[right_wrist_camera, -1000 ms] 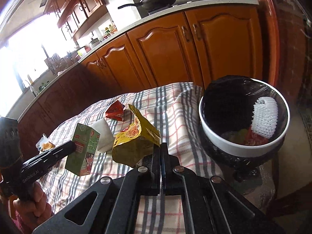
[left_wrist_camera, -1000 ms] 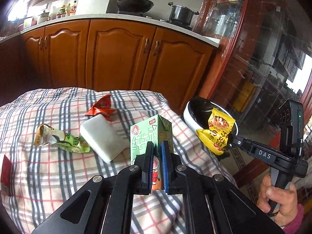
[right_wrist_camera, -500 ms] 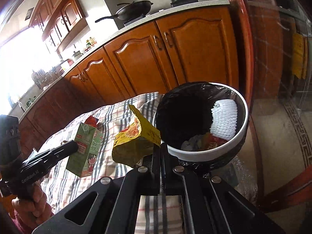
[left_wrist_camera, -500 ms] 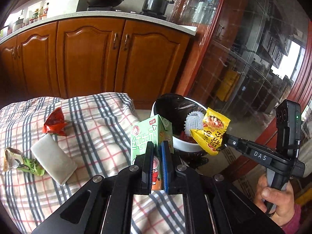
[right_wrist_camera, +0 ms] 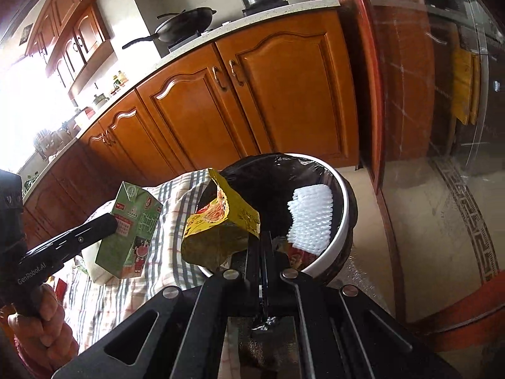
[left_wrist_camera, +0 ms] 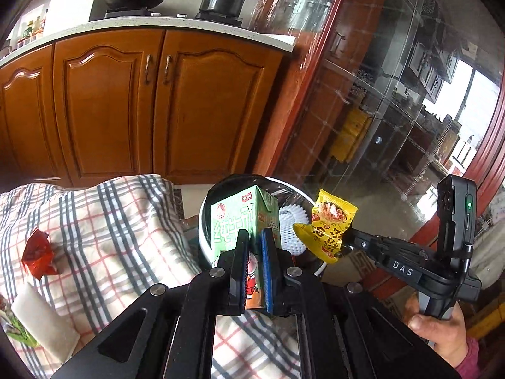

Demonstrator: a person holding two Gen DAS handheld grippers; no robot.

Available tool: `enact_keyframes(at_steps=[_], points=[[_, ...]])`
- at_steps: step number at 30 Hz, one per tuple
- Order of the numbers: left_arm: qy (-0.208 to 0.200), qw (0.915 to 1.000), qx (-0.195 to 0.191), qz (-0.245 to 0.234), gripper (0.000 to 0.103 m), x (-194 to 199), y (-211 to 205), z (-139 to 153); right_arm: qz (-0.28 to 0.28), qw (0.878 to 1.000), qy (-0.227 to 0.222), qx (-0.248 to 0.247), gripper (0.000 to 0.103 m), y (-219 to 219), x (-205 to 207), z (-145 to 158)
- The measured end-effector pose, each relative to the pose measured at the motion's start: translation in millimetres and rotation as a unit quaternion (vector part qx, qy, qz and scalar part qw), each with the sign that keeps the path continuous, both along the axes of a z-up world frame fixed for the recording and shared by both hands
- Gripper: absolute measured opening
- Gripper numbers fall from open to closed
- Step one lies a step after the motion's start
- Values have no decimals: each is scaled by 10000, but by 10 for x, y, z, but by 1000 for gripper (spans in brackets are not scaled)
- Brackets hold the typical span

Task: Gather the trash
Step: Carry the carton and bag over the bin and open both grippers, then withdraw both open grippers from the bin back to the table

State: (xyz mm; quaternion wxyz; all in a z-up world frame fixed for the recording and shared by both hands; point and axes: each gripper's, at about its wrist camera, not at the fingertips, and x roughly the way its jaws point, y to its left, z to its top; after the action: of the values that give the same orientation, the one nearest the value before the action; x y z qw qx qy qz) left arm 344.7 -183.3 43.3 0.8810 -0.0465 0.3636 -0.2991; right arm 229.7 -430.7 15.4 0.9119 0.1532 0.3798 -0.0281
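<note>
Meanwhile, the left gripper (left_wrist_camera: 255, 237) pinched a boxy green milk carton (left_wrist_camera: 244, 218) upright at the near rim of the round white bin (right_wrist_camera: 342, 218) with its glossy black liner, while the right gripper (right_wrist_camera: 260, 246) clamped a crinkled yellow snack wrapper (right_wrist_camera: 221, 224) over it. A crumpled red wrapper (left_wrist_camera: 38, 252) lay at nine o'clock on the plaid tablecloth (left_wrist_camera: 120, 221).

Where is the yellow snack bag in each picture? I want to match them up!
Left wrist view: the yellow bag is right of centre, pinched by the right gripper, in front of the bin.
Right wrist view: the yellow bag is at centre, just above that gripper's fingers.
Shared landmark: the white foam net inside the bin.
</note>
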Motion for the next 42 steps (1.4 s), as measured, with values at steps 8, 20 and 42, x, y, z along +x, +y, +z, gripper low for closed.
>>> enact_keyframes(at_steps=[8,20,42], points=[[71,9997,207,-112,6,369,-394,-71,-64,9996,248,-142,0,-185,208,-53],[459,9983,336,-124,6,743,-703,-367,-34,9983,549,-195,0,-316,368,-213],[686,9975,176,-5,24,733,-594,-442,-121,9979,602,-219,28,-340,417,-238]])
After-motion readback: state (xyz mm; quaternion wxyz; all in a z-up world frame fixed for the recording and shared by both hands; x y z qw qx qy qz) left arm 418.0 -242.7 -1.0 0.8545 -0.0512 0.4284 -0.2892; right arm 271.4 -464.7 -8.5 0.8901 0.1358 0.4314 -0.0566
